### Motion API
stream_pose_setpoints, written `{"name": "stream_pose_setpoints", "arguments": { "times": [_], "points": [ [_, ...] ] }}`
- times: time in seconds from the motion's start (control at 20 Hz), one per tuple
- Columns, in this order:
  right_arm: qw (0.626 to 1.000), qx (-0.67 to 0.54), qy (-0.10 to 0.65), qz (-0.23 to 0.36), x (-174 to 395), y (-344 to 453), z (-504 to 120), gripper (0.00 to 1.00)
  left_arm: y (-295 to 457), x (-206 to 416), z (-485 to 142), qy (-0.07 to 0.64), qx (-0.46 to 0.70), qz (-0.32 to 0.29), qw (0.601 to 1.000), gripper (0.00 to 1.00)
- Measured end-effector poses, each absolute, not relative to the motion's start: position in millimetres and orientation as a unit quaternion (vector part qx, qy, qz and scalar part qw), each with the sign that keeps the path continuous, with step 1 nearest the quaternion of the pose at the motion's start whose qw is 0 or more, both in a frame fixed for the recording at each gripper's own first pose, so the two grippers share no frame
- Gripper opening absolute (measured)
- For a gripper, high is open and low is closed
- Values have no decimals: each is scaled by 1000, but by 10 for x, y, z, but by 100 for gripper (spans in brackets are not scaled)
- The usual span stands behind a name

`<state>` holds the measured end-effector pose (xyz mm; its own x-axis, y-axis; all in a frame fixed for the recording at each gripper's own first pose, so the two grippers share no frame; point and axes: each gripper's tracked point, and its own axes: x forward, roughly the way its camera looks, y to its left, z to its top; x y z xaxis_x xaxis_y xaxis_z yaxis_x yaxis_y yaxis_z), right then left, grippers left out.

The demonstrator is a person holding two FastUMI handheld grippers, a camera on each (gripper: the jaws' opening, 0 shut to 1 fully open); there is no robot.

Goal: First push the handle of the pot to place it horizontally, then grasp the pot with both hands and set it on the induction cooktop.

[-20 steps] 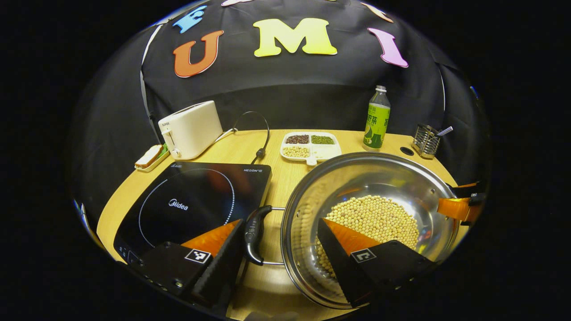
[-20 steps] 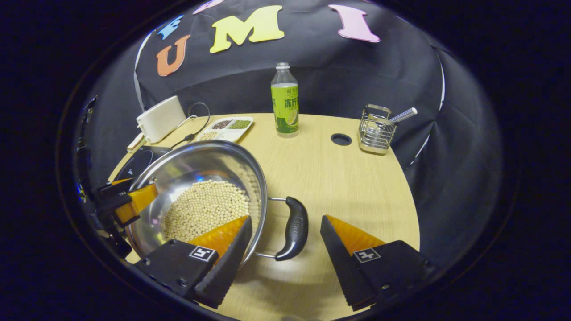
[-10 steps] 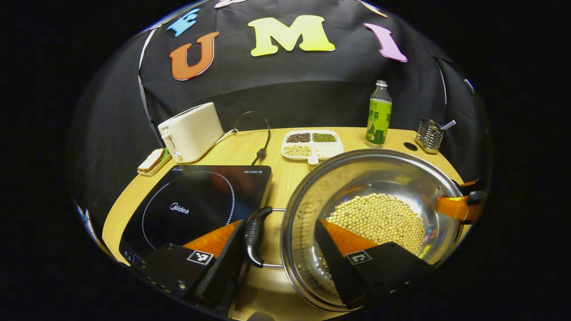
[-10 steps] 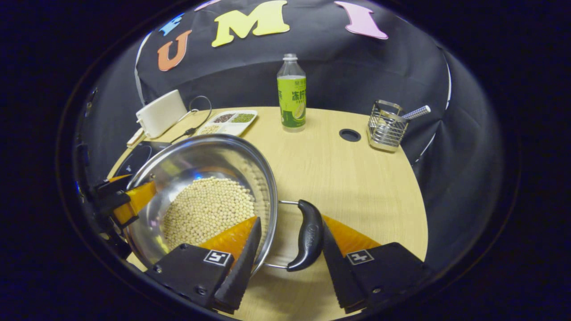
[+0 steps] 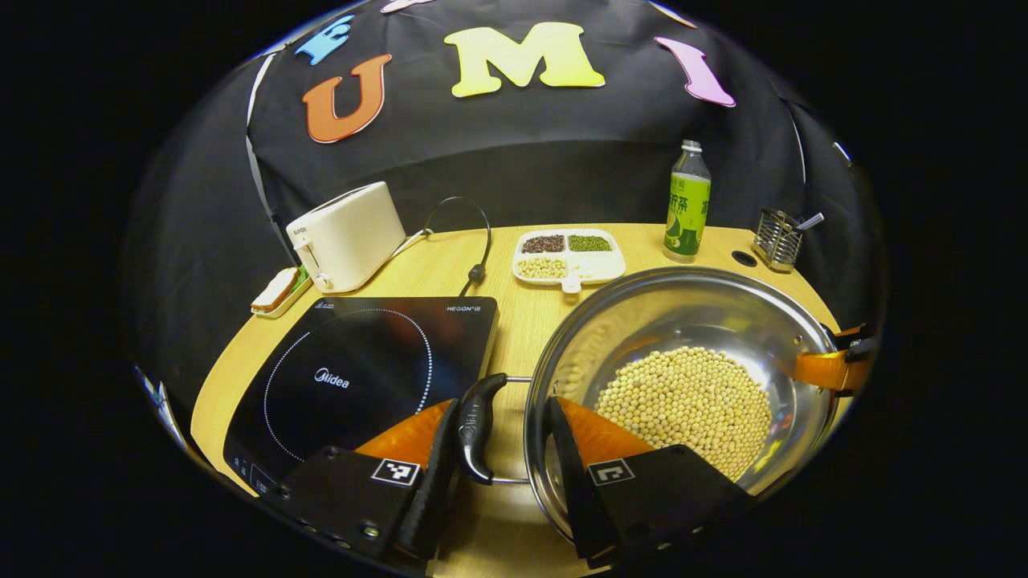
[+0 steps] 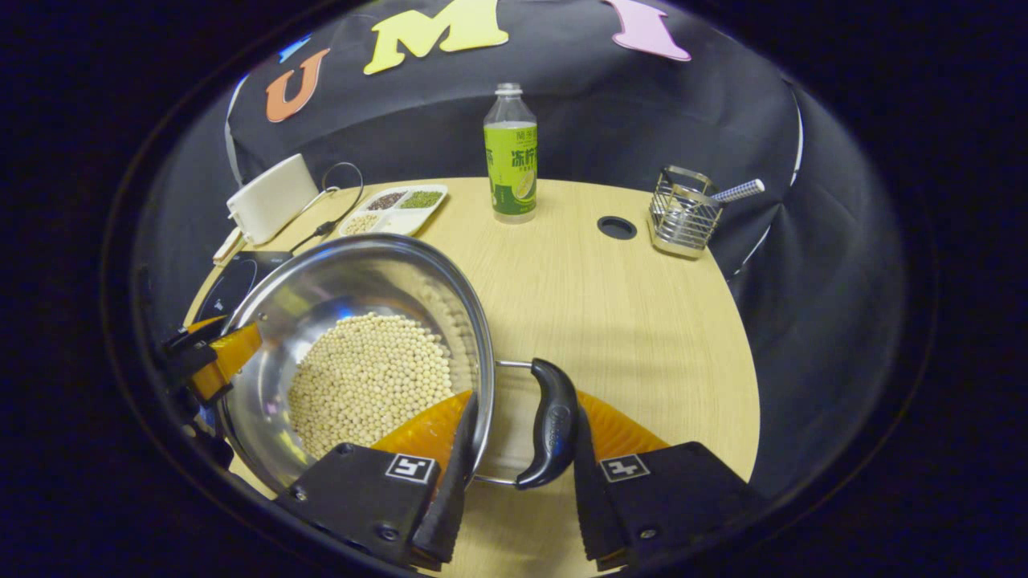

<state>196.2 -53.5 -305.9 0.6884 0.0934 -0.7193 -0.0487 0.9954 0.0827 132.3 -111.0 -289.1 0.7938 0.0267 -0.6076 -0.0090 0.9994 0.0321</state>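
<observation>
Left gripper view: cooktop (image 5: pixel 365 373) whole (right: sliver (image 6: pixel 229 282))

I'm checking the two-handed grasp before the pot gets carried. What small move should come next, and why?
Probably lift the pot slightly and level. The left tool spans the near handle and the rim, and the right tool spans the other handle likewise. Both look nearly closed. The induction cooktop lies just left, bare, and the soybeans could spill if tilted.
</observation>
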Motion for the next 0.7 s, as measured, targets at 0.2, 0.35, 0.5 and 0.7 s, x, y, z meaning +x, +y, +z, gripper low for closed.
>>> {"name": "stream_pose_setpoints", "arguments": {
  "times": [0.2,0.35,0.5,0.7],
  "points": [
    [922,34,385,31,1899,-561,-2968,58,-1134,1291,-2803,314,17,-1,949,61],
    [922,39,384,27,1835,-540,-2919,57,-1117,1259,-2760,316,15,-4,949,61],
    [923,43,382,26,1765,-477,-2846,57,-1053,1213,-2704,314,15,-5,949,61],
    [926,43,374,26,1699,-317,-2697,57,-887,1162,-2581,308,17,-6,951,61]
  ]
}}
